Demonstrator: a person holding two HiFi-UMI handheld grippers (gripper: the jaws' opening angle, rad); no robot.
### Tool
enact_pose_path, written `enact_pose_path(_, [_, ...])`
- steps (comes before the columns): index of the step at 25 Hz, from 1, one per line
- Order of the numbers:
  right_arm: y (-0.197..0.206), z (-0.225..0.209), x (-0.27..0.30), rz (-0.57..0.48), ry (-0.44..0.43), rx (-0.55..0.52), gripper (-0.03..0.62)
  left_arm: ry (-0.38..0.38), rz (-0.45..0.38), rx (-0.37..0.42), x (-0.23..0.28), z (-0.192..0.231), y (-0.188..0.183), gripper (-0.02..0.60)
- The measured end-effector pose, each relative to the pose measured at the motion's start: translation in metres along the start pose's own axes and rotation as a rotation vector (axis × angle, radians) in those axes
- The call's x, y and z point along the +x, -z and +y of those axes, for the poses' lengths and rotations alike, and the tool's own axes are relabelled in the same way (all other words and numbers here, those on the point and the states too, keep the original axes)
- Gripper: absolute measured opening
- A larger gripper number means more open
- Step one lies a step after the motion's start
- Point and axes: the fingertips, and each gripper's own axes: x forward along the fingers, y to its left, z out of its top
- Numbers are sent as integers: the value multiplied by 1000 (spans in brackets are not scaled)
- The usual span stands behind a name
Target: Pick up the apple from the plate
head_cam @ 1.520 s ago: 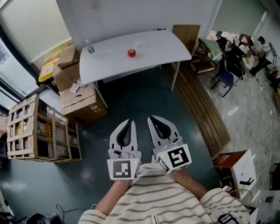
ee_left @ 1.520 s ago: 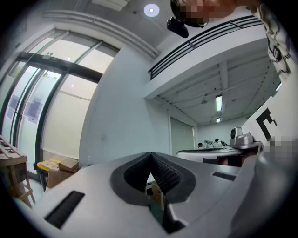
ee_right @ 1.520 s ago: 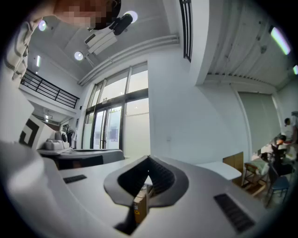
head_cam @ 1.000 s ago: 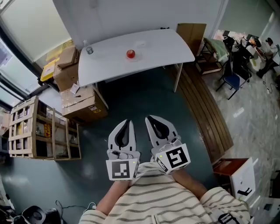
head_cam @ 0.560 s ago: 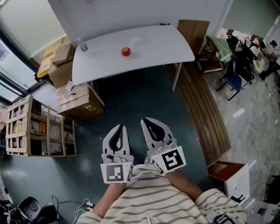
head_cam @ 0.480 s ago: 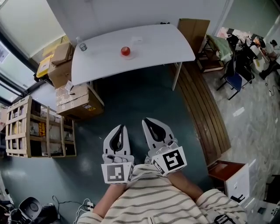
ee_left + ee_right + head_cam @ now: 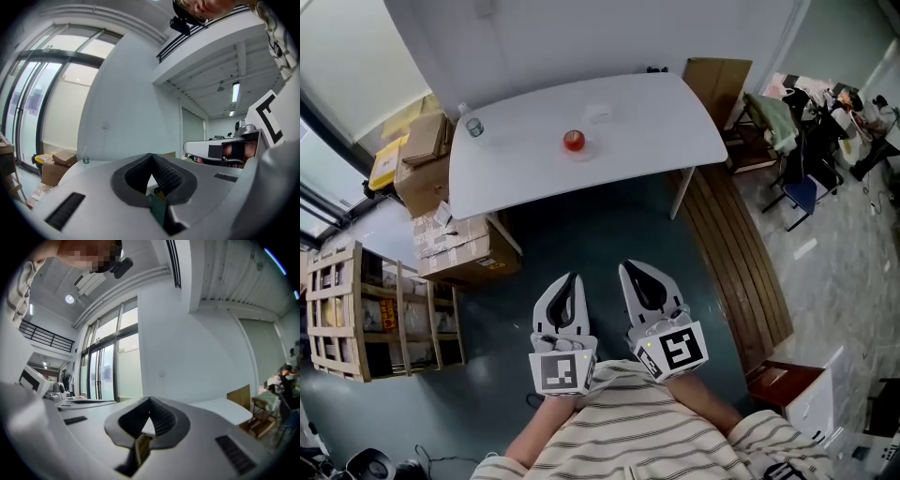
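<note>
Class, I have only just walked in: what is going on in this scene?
A person in a striped shirt holds a grey left gripper and right gripper side by side over the dark floor, both shut and empty. The small red apple sits untouched on its pale plate on the white table ahead, well apart from both grippers.

The tabletop [image 7: 656, 122] looks smooth, matt white; the apple [image 7: 573, 141] is glossy red. The boxes [image 7: 455, 255] are plain brown cardboard, the crate [image 7: 375, 309] bare wood. The left gripper [image 7: 570, 281] and right gripper [image 7: 630, 270] are matt grey plastic, with the fingers [image 7: 165, 174] lined in ribbed black.
</note>
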Motion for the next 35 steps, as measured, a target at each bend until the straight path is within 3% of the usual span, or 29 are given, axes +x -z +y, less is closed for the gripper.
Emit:
enact_pose_path(8, [-20,-21,119,0,38,-10,12,42,-4,3,95,76,-22,5])
enact_pose_path(12, [-23,-29,172,-1,62,-9,12,48,50,10,130,116,-18,5])
enact_pose_path(17, [-21,-39,218,5,96,-11,12,75,54,4,167,151,-14,5])
enact_pose_path(25, [-17,-64,255,32,105,-20,12,107,45,-6,217,160,-17,5])
enact_pose_path(35, [-14,-114,299,52,44,10,12,50,43,0,276,163,-17,5])
